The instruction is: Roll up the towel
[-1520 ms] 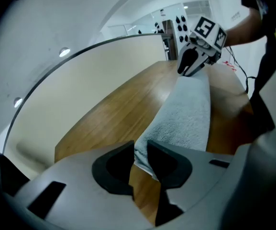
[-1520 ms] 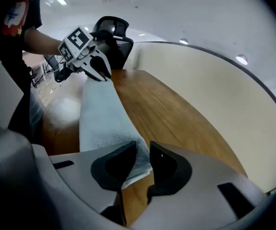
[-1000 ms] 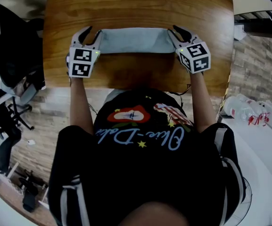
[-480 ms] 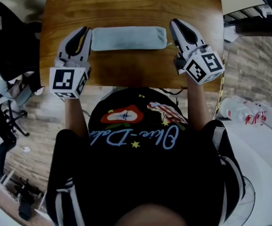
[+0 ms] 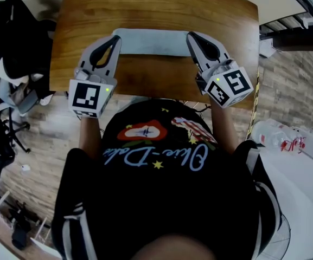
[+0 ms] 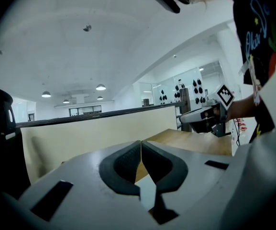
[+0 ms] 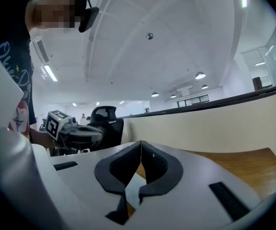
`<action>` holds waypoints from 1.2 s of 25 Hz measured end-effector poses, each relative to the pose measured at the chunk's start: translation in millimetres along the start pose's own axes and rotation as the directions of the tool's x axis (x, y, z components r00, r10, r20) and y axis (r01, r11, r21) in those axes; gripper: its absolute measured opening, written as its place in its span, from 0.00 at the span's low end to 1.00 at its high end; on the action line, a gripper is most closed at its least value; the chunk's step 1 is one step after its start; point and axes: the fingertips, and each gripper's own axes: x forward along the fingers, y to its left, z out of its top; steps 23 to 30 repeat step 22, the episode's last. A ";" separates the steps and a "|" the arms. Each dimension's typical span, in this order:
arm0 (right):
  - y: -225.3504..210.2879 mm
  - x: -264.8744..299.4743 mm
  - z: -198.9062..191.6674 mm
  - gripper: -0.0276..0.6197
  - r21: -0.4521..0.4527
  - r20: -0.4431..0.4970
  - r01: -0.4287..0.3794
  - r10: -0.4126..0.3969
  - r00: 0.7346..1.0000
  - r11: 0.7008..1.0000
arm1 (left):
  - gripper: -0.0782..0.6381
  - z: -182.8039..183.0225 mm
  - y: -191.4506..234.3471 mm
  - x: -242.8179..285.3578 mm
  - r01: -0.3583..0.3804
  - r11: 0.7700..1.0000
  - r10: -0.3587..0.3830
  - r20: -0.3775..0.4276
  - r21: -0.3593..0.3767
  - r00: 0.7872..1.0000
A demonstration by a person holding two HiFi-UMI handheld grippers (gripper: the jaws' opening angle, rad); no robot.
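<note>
Jaws of the left hand-held gripper (image 5: pixel 115 39) have just been closing and now meet with nothing between them, tips by one end of a pale towel (image 5: pixel 152 41) that lies rolled across the wooden desk (image 5: pixel 156 7). By its other end the right hand-held gripper (image 5: pixel 191 36) has just been closing too, pressed together and empty.

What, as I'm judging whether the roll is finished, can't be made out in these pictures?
- Ends of the towel: head view, covered by the shut left tool and the shut right tool.
- Its layers, rolled or only folded: head view, too small; both gripper views look over the table, past it.
- Whether either tool touches it: head view from above gives no height.
</note>
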 end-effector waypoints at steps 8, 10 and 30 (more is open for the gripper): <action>8.2 2.2 7.7 0.05 -0.021 0.007 -0.029 0.029 1.000 0.999 | 0.12 6.0 1.5 -4.8 -0.014 1.000 0.014 0.001 0.016 1.000; 11.6 3.7 8.4 0.05 -0.029 0.007 -0.035 0.035 0.999 0.999 | 0.12 6.2 1.8 -6.1 -0.016 1.000 0.015 0.005 0.024 1.000; 17.0 2.0 9.7 0.05 -0.049 0.004 -0.034 0.034 0.999 0.998 | 0.12 6.3 2.3 -11.5 -0.032 0.998 0.031 0.001 0.054 1.000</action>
